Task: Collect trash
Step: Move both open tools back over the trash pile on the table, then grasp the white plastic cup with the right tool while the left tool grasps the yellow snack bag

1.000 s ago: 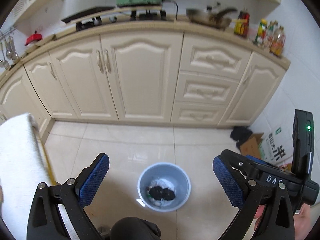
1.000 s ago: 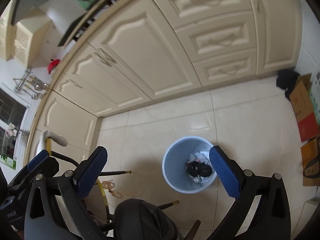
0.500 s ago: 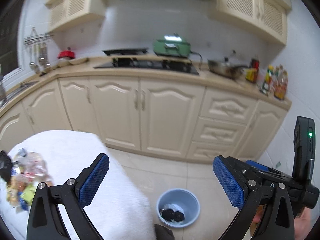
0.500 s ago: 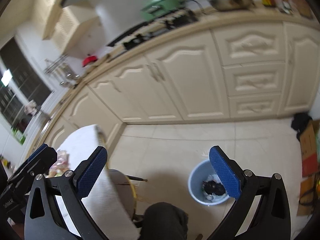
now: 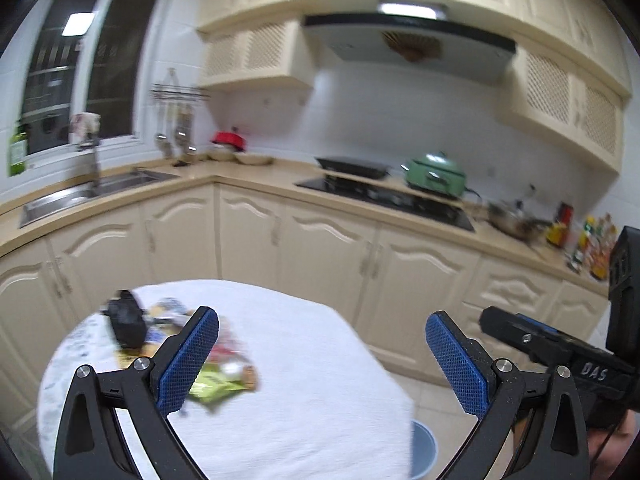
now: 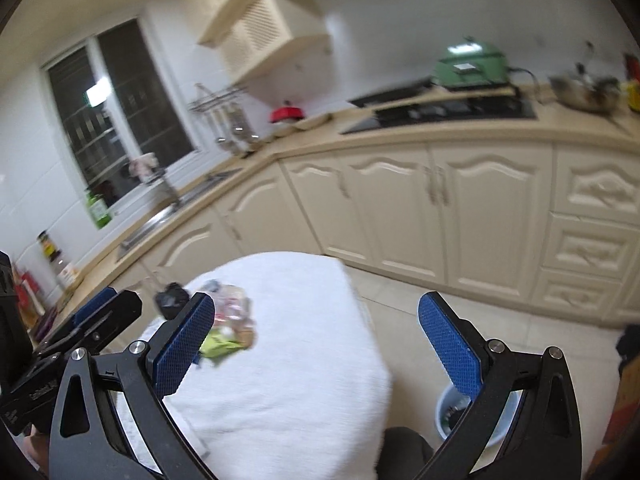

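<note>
A pile of trash (image 5: 216,376) lies on the left part of a white-clothed round table (image 5: 320,380): a green wrapper, colourful packets and a black crumpled lump (image 5: 126,322). The same trash pile (image 6: 228,328) shows in the right wrist view on the table (image 6: 304,344). My left gripper (image 5: 320,360) hangs open over the table, holding nothing. My right gripper (image 6: 316,344) is open and empty too. The light blue bin (image 6: 452,416) stands on the floor right of the table, mostly hidden by my right finger; its rim (image 5: 424,448) peeks out below the table edge.
Cream kitchen cabinets (image 5: 320,256) run along the back, with a sink (image 5: 92,196), a hob (image 5: 384,196) and a green cooker (image 5: 434,174) on the counter. Cardboard boxes (image 6: 624,400) stand at the far right on the tiled floor (image 6: 520,332).
Both grippers have swung up from over the bin on the floor to the table. The table with its trash pile has come into view. Both stay open.
</note>
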Demonstrator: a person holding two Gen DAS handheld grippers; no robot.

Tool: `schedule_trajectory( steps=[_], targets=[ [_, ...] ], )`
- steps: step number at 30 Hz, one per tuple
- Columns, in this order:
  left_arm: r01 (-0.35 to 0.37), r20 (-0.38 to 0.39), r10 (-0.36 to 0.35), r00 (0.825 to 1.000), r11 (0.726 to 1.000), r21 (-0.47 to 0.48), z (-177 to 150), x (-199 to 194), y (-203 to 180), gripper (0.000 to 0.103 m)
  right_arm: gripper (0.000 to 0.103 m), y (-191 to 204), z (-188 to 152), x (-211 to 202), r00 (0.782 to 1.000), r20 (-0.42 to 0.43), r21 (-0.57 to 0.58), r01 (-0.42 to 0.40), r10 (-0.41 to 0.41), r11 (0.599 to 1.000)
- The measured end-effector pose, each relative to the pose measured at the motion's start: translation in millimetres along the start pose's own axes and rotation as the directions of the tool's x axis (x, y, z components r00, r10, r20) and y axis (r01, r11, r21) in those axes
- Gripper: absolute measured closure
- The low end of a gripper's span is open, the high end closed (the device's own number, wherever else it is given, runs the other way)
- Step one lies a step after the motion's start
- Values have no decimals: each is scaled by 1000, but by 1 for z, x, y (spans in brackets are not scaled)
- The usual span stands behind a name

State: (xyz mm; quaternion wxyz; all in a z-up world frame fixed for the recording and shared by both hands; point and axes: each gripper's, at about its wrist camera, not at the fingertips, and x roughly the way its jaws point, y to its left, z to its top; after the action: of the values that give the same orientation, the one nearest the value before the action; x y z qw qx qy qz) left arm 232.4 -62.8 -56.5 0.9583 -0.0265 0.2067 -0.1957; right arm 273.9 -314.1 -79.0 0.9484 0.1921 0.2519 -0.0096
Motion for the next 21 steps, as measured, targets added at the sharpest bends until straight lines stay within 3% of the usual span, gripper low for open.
schedule_trajectory(
  steps=[5,11,15,21],
  targets=[
    [-104,34,106,994,993,-55,-19,-54,35,1,0,51,0,8,998,-1,-90,-69,69,994],
    [-205,20,208,978,974,-94,-40,-93,51,1,0,96,-8,34,992,-45,-165,-121,115,979],
    [-243,-8,243,970,964,-108,-44,-95,58,1,0,112,-13,54,988,-87,-195,-142,127,971],
    [-292,-83,282,956,946,-140,-52,-79,65,1,0,123,-34,106,978,-195,-236,-122,76,964]
  ],
)
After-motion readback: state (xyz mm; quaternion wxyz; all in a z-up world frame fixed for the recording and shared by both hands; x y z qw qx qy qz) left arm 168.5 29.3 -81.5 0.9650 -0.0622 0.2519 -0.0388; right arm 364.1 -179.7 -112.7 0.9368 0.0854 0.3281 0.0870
